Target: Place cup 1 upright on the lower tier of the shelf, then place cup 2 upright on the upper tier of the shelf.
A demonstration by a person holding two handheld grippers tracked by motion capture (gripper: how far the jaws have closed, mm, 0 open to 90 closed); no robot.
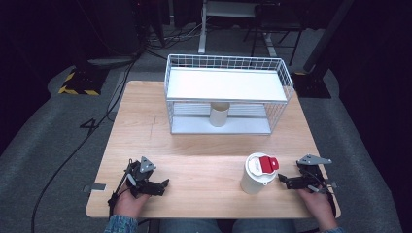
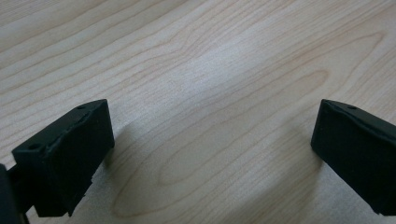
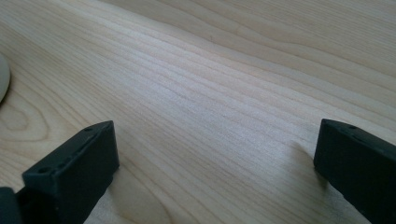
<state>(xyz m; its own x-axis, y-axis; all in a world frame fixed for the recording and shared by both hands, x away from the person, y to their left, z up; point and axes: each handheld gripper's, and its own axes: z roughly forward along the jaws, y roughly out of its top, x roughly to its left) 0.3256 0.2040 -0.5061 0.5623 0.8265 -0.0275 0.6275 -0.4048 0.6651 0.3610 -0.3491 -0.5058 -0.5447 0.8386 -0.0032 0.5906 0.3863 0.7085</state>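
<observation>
Near the counter's front edge we rest both tongs, left and right, spread and empty; the lidded cup stands just beside the right, so we should approach level.

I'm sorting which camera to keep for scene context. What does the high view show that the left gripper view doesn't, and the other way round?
The high view takes in the white wire-mesh shelf rack with a beige cylindrical cup on its lower level, the white lidded cup with a red flap standing near the right gripper, the left gripper and both hands.

The left gripper view gives a close look at its own two black jaws, standing wide apart with nothing between them, and fine wood grain.

Both share the light wooden tabletop.
</observation>
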